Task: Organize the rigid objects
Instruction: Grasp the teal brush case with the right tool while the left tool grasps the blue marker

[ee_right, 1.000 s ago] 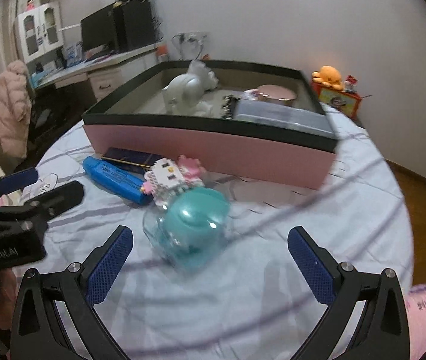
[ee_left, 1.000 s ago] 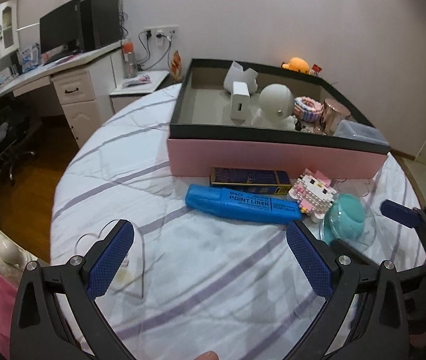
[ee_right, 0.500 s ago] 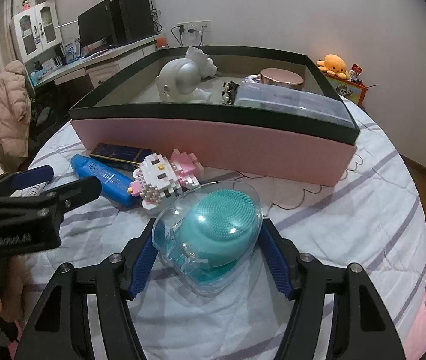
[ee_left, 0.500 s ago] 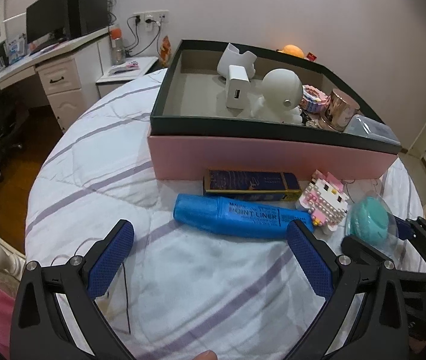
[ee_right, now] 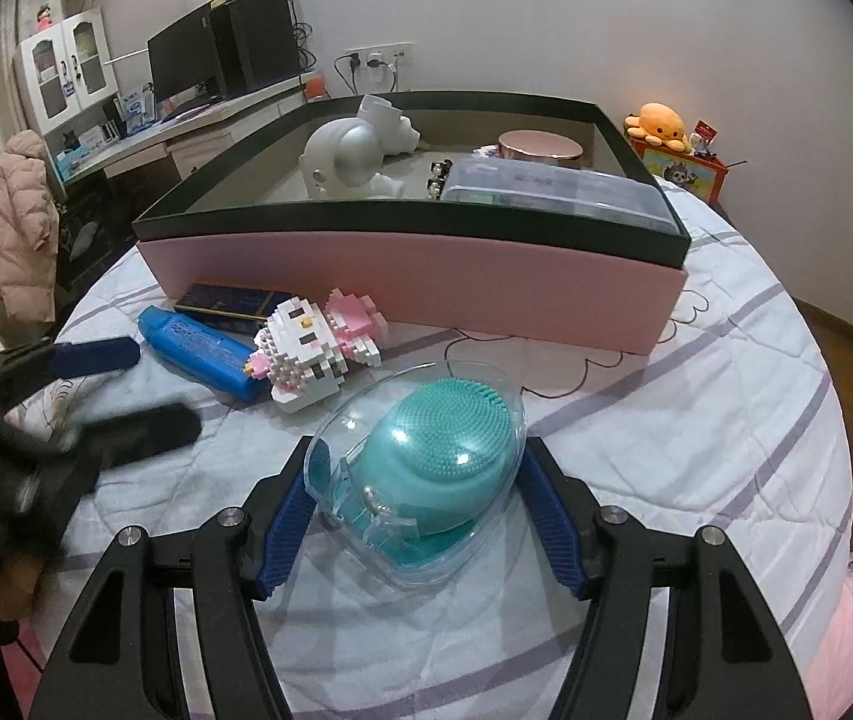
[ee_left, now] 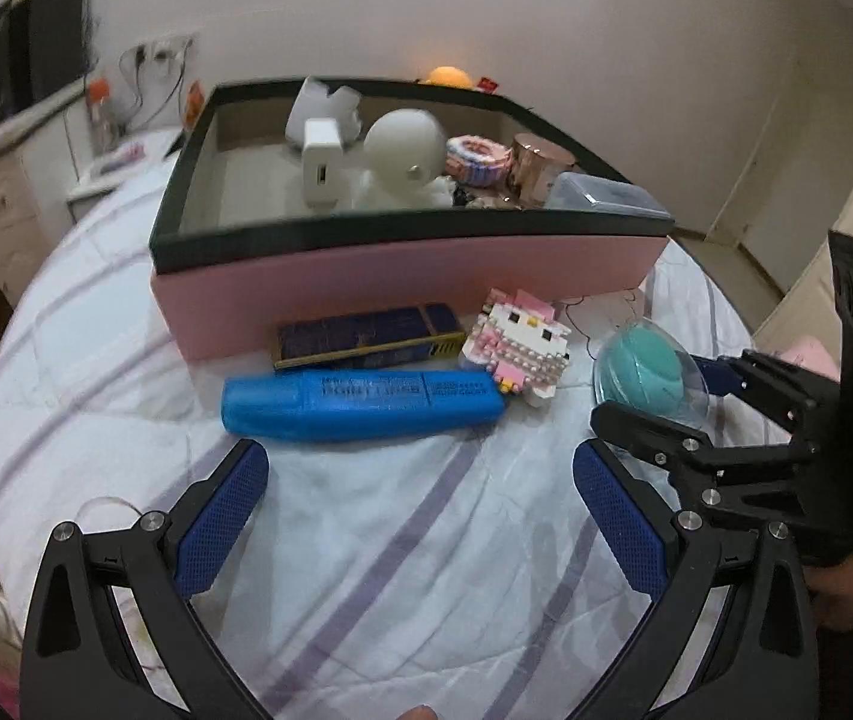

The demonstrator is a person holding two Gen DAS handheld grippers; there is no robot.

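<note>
The right gripper (ee_right: 417,516) has its blue fingers (ee_right: 549,525) pressed against both sides of the clear plastic case holding a teal silicone brush (ee_right: 426,474), which sits on the striped white bed (ee_right: 696,420) near its right edge, in front of the pink box with a black rim (ee_right: 426,267). The left gripper (ee_left: 420,513) hangs wide open and empty, just short of the blue marker pen (ee_left: 360,405).
</note>
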